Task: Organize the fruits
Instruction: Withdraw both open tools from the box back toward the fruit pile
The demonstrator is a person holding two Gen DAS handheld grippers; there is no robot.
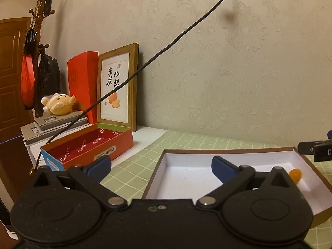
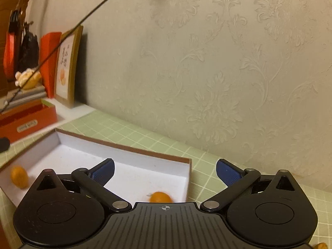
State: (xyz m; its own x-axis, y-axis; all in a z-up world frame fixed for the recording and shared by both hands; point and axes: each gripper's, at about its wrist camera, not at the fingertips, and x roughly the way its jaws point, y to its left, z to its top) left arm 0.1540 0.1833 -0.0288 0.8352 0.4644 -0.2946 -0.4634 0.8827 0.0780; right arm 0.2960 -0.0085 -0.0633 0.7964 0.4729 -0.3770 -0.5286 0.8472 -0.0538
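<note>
A shallow box [image 1: 186, 178] with a white inside and a brown rim lies on the green checked mat. In the left wrist view one small orange fruit [image 1: 295, 175] sits at its right end. My left gripper [image 1: 160, 166] is open over the box's left edge, with nothing between its blue pads. In the right wrist view the box [image 2: 134, 172] holds two orange fruits: one [image 2: 19, 176] at the left end, one [image 2: 159, 197] just ahead of the gripper body. My right gripper [image 2: 165, 172] is open over the box's right end and holds nothing.
A red open box [image 1: 89, 145], a framed picture [image 1: 118, 87] and a plush toy [image 1: 58, 103] stand at the back left. A black cable [image 1: 166, 47] slants across the wall. Another orange thing [image 2: 321, 245] shows at the bottom right edge. The patterned wall is close behind the mat [image 1: 197, 141].
</note>
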